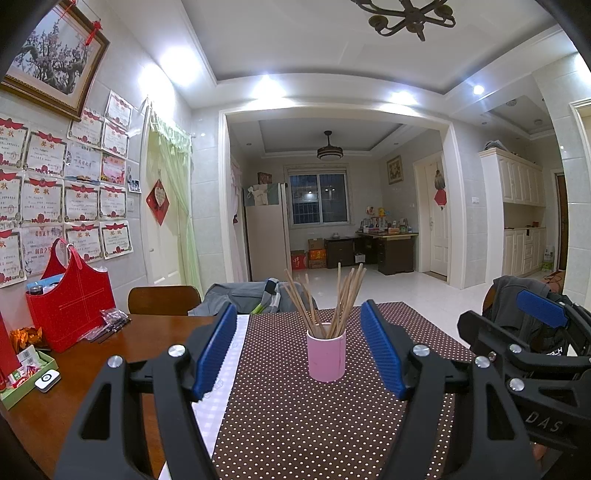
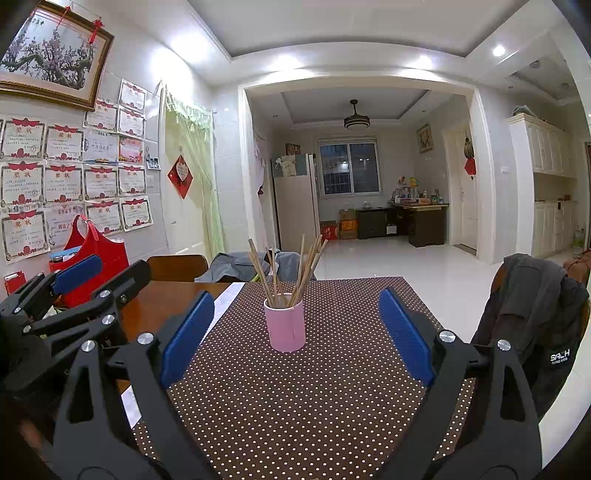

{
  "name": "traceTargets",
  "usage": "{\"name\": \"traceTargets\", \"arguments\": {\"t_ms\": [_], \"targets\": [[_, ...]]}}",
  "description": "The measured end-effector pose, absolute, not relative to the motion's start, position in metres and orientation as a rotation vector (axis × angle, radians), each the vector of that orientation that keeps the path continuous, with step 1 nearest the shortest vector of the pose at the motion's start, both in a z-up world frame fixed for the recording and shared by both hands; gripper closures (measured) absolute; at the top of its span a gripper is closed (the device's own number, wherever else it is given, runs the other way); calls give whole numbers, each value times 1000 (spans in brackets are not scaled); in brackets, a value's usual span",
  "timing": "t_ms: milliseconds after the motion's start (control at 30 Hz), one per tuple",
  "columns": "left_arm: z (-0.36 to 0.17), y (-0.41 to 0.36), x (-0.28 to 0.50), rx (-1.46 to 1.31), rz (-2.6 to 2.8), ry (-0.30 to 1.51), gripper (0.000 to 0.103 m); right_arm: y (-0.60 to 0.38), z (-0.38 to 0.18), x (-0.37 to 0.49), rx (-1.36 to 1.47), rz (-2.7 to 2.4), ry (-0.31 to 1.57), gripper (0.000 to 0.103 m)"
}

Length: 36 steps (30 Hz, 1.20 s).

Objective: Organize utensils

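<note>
Left claw point(image 1: 299, 347): blue pads spread wide, nothing between them but air. Right claw point(image 2: 295, 332): also spread wide, empty. Both hang low over the desk point(image 1: 147, 343), side by side.

Straight ahead of each claw, framed between its pads but not touching them: pink cup point(image 1: 326, 354), upright, on a brown cloth with white dots point(image 1: 295, 424). In it, a bunch of thin wooden chopsticks point(image 1: 332, 299), pale tan, fanned outward, tips leaning left and right. Exact count hard to make out.

Left view only: to the claw's left, a small white gadget point(image 1: 47, 380) beside a green box point(image 1: 26, 373), packets of pens near a red bag point(image 1: 70, 306); overhead, a dark chandelier point(image 1: 410, 16). The other claw shows at its right edge, partly cut off.

Right view only: to the claw's right, a grey jacket point(image 2: 532, 314) over a chair, white lettering on it too small to read surely. The other claw shows at its left.

Cup's lower chopstick ends hidden inside. Wall certificates unreadable.
</note>
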<state>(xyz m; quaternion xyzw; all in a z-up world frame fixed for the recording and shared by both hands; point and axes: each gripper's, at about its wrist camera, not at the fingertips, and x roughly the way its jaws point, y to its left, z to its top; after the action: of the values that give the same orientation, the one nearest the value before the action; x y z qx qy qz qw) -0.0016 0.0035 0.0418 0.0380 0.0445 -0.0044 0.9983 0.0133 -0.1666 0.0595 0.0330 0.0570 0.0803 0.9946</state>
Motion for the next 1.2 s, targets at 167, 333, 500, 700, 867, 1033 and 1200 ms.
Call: {"name": "traceTargets", "arguments": {"t_ms": [167,333,500,700,867,1033,1200], "targets": [[41,6,-3,78,-8,89,34,-164,59,9,68,160,116,14],[41,5,-2,76,-10,90,34,-164,59,9,67,160,117,14],[41,5,-1,77,-11,91,34,-168,60,15,69,160,118,14],[37,8,-2,75,-11,97,34,-167,59,14,69,160,122,14],[35,10,-2,76,-12,98,34,-166,59,14,69,160,123,14],[31,11,-2,76,-14,101,34,-165,57,14,71,160,126,14],[30,11,0,77,-15,104,34,-162,56,7,72,159,127,14]]}}
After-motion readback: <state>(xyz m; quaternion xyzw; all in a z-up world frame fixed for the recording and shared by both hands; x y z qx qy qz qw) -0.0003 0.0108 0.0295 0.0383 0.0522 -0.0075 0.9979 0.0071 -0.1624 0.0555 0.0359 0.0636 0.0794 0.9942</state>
